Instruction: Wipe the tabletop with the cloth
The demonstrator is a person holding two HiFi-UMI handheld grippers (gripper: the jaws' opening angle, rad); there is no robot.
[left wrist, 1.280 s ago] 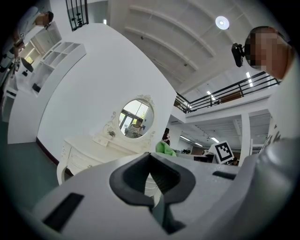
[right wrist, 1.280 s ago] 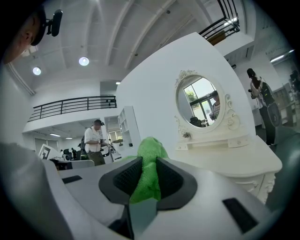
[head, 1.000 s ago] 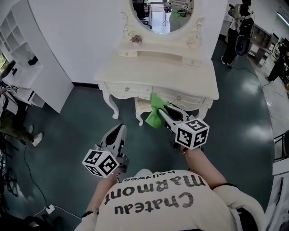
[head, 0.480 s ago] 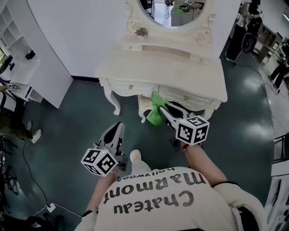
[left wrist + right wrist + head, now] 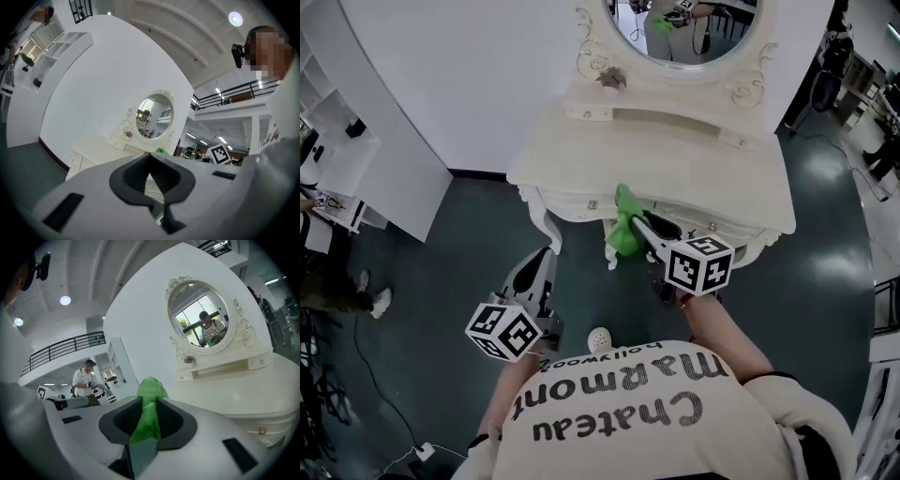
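The cream dressing table (image 5: 675, 159) stands ahead of me, its bare tabletop under an oval mirror (image 5: 680, 28). My right gripper (image 5: 636, 225) is shut on a green cloth (image 5: 624, 232), which hangs by the table's front edge, over the drawers. In the right gripper view the green cloth (image 5: 148, 416) bulges up between the dark pads of the right gripper (image 5: 149, 404), with the tabletop (image 5: 243, 390) beyond. My left gripper (image 5: 539, 270) hangs lower left over the floor, away from the table. In the left gripper view the left gripper (image 5: 151, 172) is shut on nothing.
A small brownish ornament (image 5: 610, 80) sits on the table's raised back shelf. White shelving (image 5: 342, 159) stands at the left, by a curved white wall. The floor is dark green; my shoe (image 5: 599, 337) shows below. People stand at the far right (image 5: 839, 56).
The table has come nearer and lower in the head view as I stepped forward. The cloth in the right gripper has moved up to the table's front edge. The left gripper stayed low.
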